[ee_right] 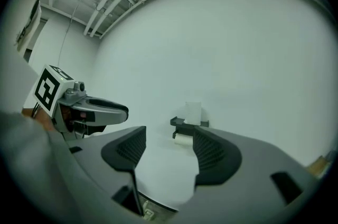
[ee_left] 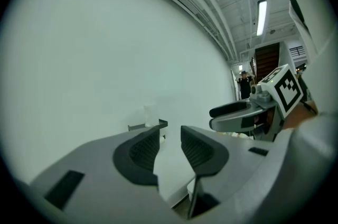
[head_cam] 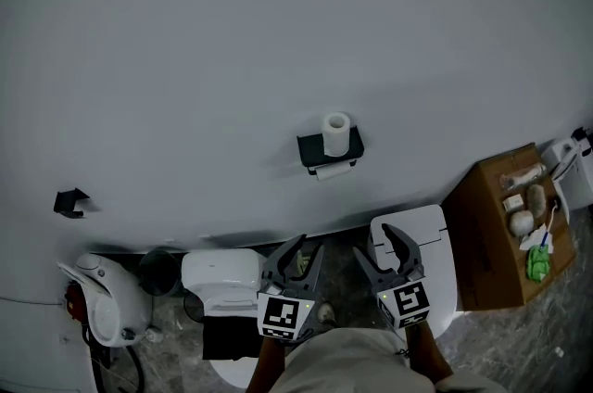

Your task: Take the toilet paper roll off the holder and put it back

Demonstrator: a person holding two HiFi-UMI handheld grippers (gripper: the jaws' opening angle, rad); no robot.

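Observation:
A black holder (head_cam: 329,149) is fixed to the white wall. One white toilet paper roll (head_cam: 336,133) stands upright on its top shelf, and a second roll (head_cam: 334,169) hangs under it. My left gripper (head_cam: 296,256) and right gripper (head_cam: 386,250) hover low near the toilets, well short of the holder, both open and empty. The left gripper view shows the holder (ee_left: 148,125) and roll (ee_left: 151,113) far off beyond the jaws. In the right gripper view the upright roll (ee_right: 193,112), holder (ee_right: 189,123) and hanging roll (ee_right: 182,139) sit ahead between the jaws.
A white toilet (head_cam: 220,278) stands below left and another white fixture (head_cam: 432,257) below right. A cardboard box (head_cam: 489,234) with bottles and small items sits at right. A small black bracket (head_cam: 70,202) is on the wall at left. A white appliance (head_cam: 97,298) stands lower left.

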